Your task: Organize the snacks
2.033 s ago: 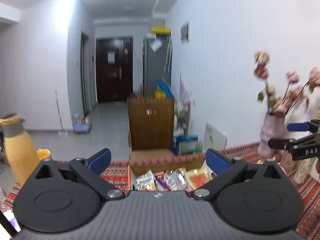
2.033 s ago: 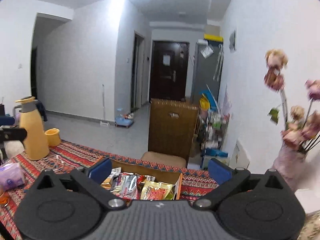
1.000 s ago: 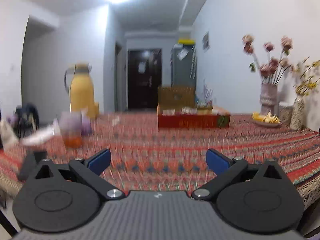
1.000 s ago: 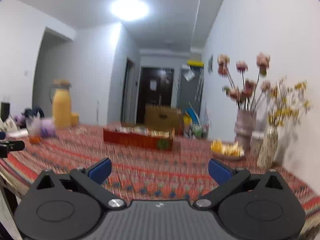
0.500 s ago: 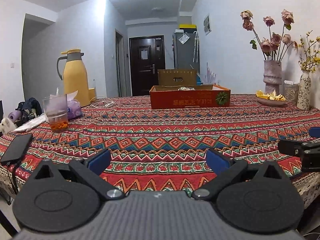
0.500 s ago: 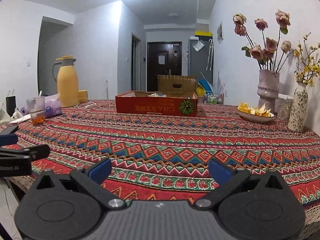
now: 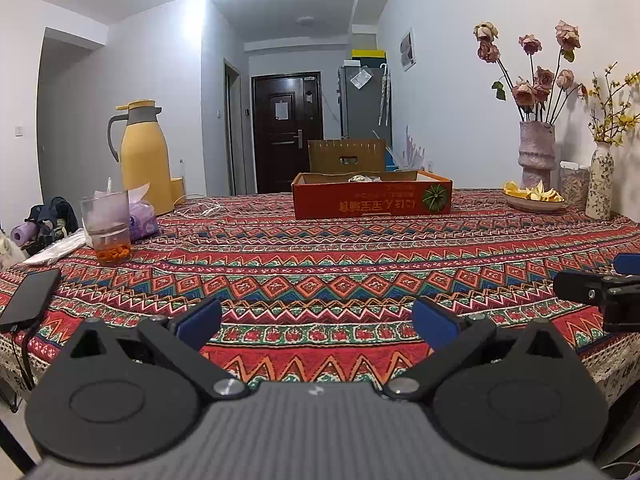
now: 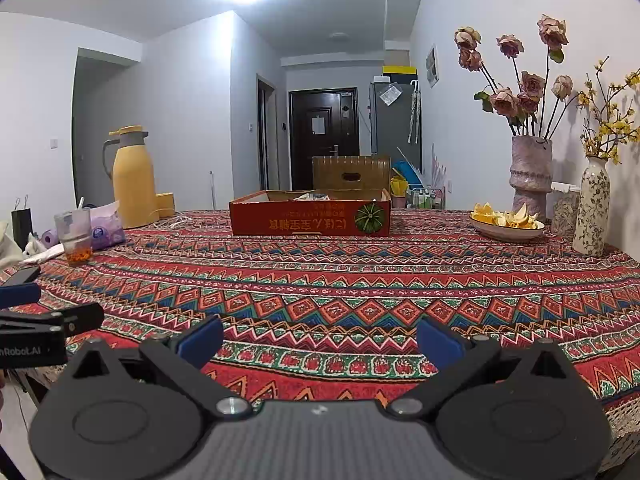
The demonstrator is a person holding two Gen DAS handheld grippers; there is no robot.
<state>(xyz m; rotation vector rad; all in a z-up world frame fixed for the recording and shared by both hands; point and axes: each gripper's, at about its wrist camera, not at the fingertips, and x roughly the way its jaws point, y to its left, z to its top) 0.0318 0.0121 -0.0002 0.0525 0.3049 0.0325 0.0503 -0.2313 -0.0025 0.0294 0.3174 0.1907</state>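
A shallow red cardboard box [image 7: 372, 200] [image 8: 310, 218] stands at the far side of the patterned tablecloth [image 7: 320, 272] [image 8: 340, 292]; only a few snack wrappers [image 7: 362, 178] show above its rim. My left gripper [image 7: 316, 322] hovers open over the near table edge, nothing between its blue pads. My right gripper [image 8: 320, 338] is open too, at the same near edge, empty. Each gripper shows at the side of the other's view: the right gripper [image 7: 600, 288], the left gripper [image 8: 48, 320].
On the left stand a yellow thermos jug [image 7: 140, 160], a glass [image 7: 106, 228] with orange bits, a purple tissue pack [image 7: 142, 220] and a black phone [image 7: 30, 294]. On the right are a fruit plate [image 8: 506, 224] and two flower vases [image 8: 530, 178]. A wooden chair back [image 7: 347, 156] rises behind the box.
Both grippers pulled back from over the snack box to the near table edge and dropped low. In the last half second they barely moved. Both stayed open.
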